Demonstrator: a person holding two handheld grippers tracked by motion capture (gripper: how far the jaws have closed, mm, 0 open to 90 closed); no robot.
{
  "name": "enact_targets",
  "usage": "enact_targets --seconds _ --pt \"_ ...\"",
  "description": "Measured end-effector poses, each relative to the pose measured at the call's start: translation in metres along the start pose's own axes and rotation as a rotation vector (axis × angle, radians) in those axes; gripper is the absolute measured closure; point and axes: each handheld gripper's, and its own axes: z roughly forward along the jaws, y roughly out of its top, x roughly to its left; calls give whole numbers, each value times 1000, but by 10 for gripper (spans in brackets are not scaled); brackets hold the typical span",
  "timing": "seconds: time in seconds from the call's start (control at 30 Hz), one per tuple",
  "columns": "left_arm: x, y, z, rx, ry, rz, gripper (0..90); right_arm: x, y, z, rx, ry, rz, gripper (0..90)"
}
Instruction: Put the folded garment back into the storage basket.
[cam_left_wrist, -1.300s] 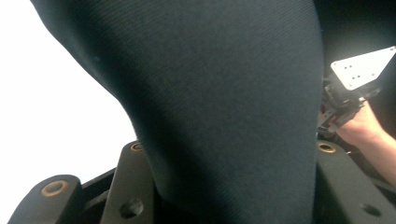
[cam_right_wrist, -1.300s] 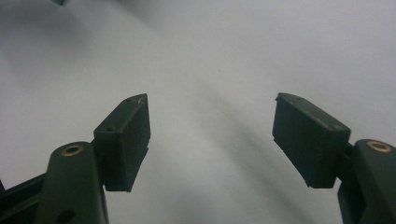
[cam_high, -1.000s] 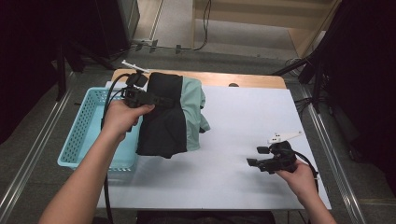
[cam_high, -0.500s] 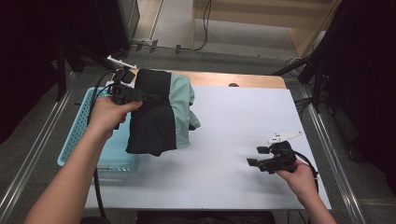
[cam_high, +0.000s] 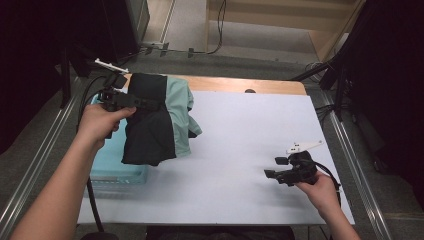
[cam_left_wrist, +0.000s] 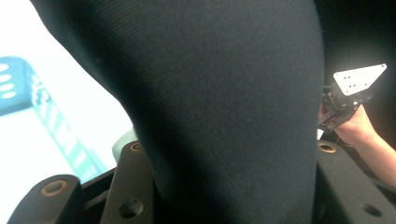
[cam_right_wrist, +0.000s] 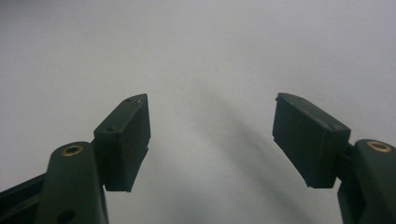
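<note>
Your left gripper (cam_high: 150, 105) is clamped on the clothes (cam_high: 152, 125), a black piece over a green one, lifted and hanging above the table's (cam_high: 240, 150) left edge, partly over the blue basket (cam_high: 107, 167). Your right gripper (cam_high: 270, 174) rests low over the white table near its right side, jaws spread wide with nothing between them.

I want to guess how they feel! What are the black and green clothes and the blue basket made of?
The black clothing looks like soft woven fabric with a matte finish: the left gripper view shows fine ribbed threads, and it drapes limply. The green clothing also looks like cloth, folding softly. The blue basket looks like stiff plastic, with moulded slots in its wall.
</note>
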Motion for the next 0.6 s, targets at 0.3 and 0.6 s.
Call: enact_targets --seconds 0.3,0.6 --pt "10 -5 -12 -2 16 -2 568 0 0 0 3 -3 -4 263" --pt "17 -9 -26 -11 43 -13 568 -1 0 0 6 -9 -2 263"
